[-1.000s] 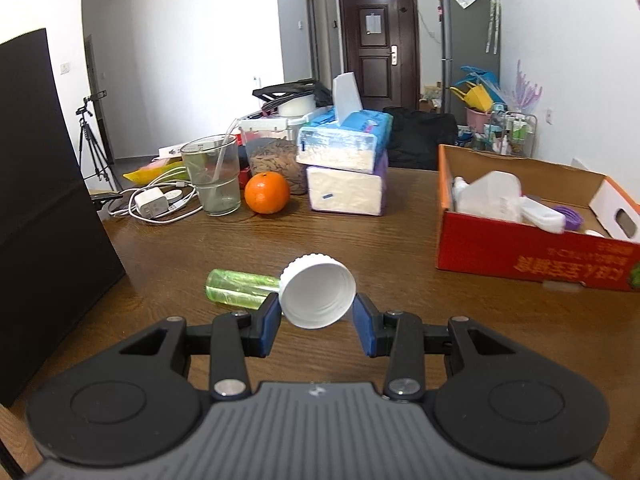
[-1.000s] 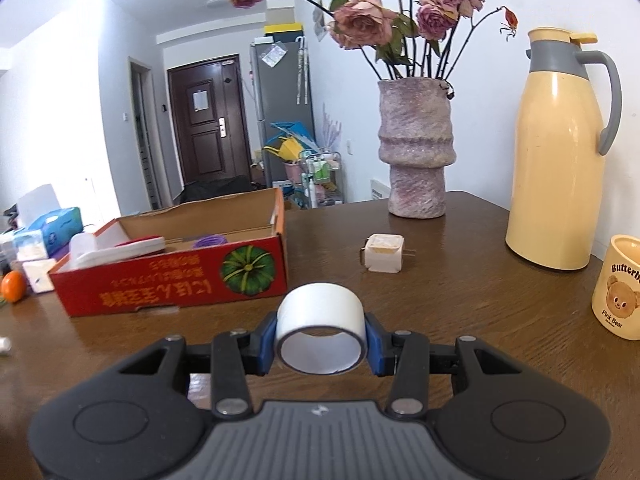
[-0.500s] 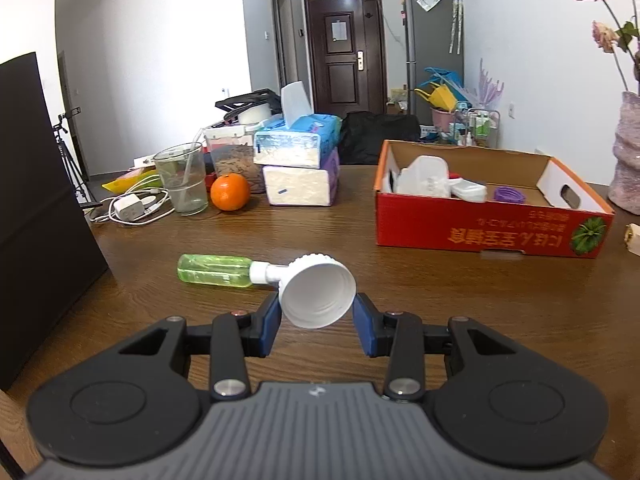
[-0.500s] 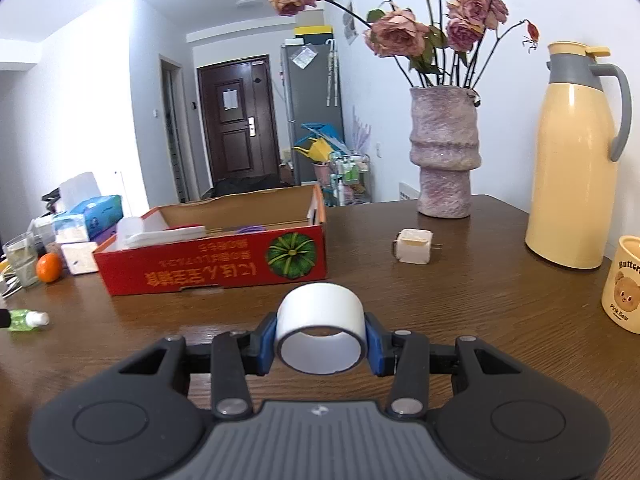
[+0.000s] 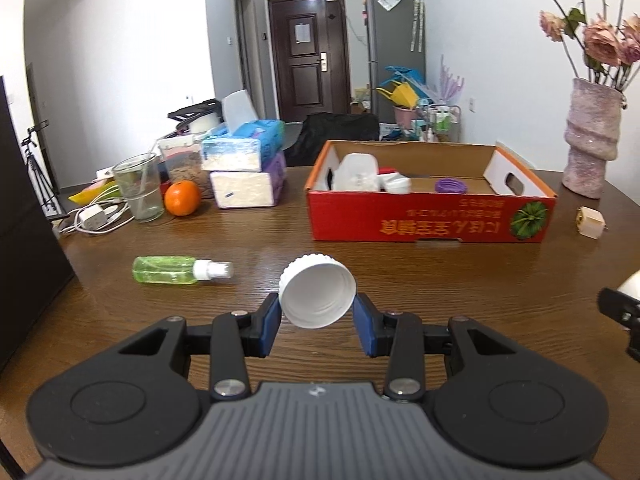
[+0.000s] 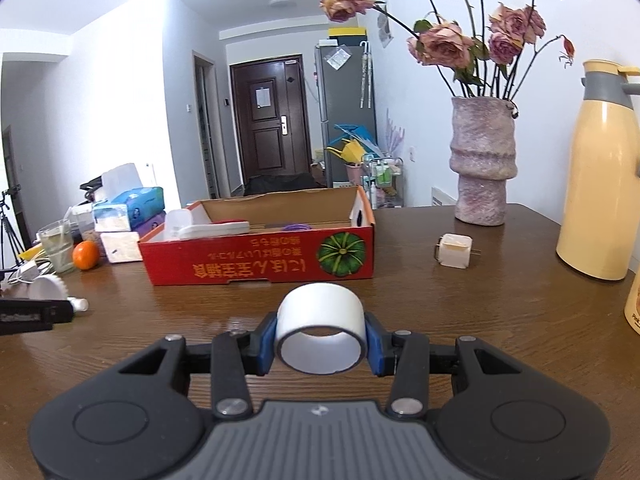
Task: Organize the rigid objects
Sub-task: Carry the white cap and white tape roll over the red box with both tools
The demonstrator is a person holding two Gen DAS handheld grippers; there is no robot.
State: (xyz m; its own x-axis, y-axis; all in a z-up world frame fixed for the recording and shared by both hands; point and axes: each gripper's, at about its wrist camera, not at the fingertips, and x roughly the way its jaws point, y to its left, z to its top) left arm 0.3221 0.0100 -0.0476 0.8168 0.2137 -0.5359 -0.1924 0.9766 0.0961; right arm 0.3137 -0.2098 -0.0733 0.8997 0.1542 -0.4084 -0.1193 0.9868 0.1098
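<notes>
Left wrist view: a white ribbed plastic screw cap (image 5: 317,295) sits clamped in the left gripper (image 5: 316,326), its jaws clenched on the rim, hollow side toward the camera. The right gripper (image 6: 320,340) pinches a white tape roll (image 6: 320,328) by its flat sides. Both hang above the brown wooden counter (image 5: 400,276), probably bound for the red cardboard box (image 5: 428,220) (already partly filled). A green spray bottle (image 5: 176,270) lies loose nearby.

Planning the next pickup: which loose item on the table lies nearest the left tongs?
The green spray bottle, on its side just left of the left tongs. The white plug sits far right.
</notes>
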